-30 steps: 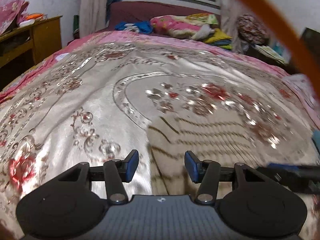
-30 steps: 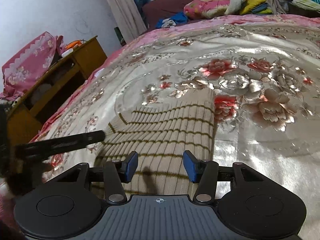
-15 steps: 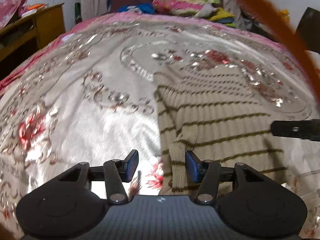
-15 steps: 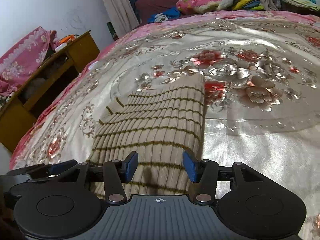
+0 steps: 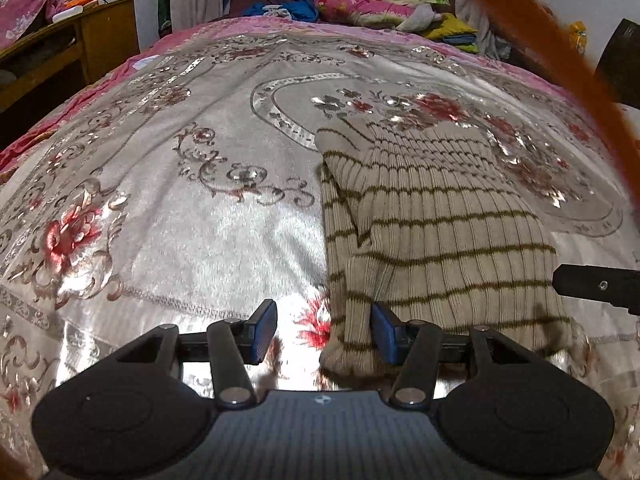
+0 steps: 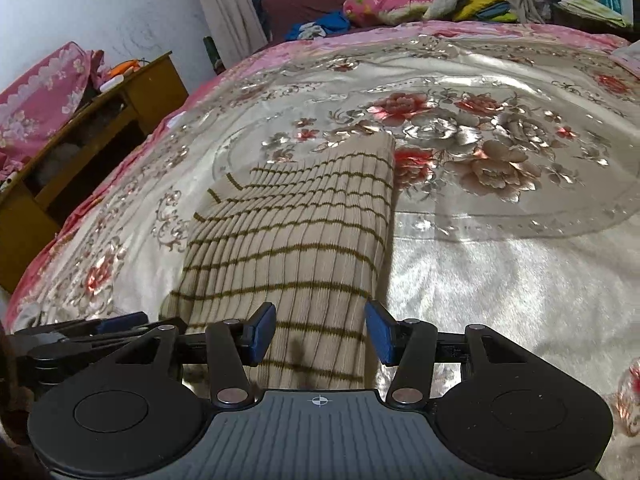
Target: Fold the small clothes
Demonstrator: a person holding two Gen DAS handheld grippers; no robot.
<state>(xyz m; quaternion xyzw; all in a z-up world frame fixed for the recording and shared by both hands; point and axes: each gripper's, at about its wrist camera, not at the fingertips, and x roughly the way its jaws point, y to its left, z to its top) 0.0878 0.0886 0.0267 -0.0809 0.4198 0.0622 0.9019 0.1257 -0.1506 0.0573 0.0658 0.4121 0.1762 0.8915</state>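
A beige ribbed knit garment with thin brown stripes [image 5: 432,236] lies folded lengthwise on the bed, also seen in the right wrist view [image 6: 296,248]. My left gripper [image 5: 324,332] is open over the garment's near left corner, where a cuffed sleeve end lies between its blue pads. My right gripper [image 6: 320,332] is open over the garment's near right edge. The left gripper shows at the left of the right wrist view [image 6: 80,332], and the right gripper's tip at the right of the left wrist view [image 5: 596,286].
The bed carries a shiny silver and pink floral cover [image 6: 500,208]. A wooden desk [image 6: 80,148] stands left of the bed. Pillows and piled clothes [image 5: 380,4] lie at the headboard. An orange cable [image 5: 560,80] crosses the left wrist view.
Both grippers have dropped down and come in to the near edge of the garment. The left one swung right from bare cover onto the near left corner. Both jaws stayed open.
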